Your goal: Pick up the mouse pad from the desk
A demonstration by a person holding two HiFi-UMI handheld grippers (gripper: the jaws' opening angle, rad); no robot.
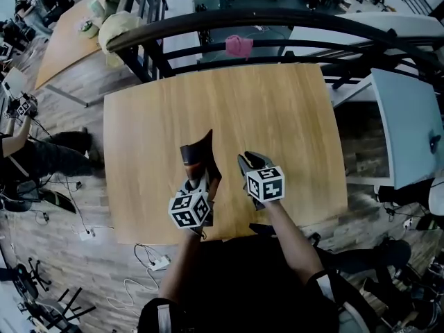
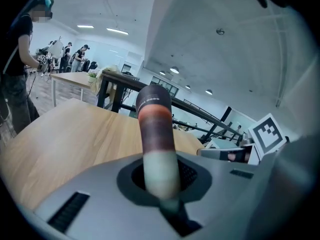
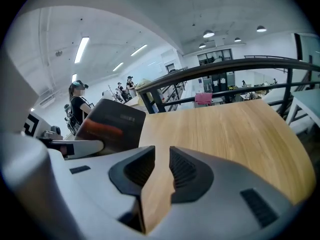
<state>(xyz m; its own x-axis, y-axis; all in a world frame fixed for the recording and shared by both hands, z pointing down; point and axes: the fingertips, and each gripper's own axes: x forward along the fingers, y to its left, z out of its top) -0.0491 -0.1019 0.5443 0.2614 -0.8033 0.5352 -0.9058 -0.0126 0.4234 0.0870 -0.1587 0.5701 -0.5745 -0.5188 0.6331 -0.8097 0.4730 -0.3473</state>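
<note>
The mouse pad (image 1: pixel 198 158) is dark with a reddish-brown band and a pale end. It hangs curled above the wooden desk (image 1: pixel 277 116), and my left gripper (image 1: pixel 196 180) is shut on its lower end. In the left gripper view the mouse pad (image 2: pixel 156 134) rises like a rolled strip from between the pads of my left gripper (image 2: pixel 160 176). My right gripper (image 1: pixel 248 162) hovers just right of it with nothing in it. In the right gripper view my right gripper (image 3: pixel 161 166) shows a narrow gap with bare desk behind it, and the mouse pad (image 3: pixel 107 126) stands to its left.
A pink object (image 1: pixel 238 46) sits beyond the desk's far edge by a black railing (image 1: pixel 277 19). A white table (image 1: pixel 409 123) stands at the right and another wooden table (image 1: pixel 69 40) at the upper left. A person (image 1: pixel 28 155) and floor cables (image 1: pixel 149 259) are at the left.
</note>
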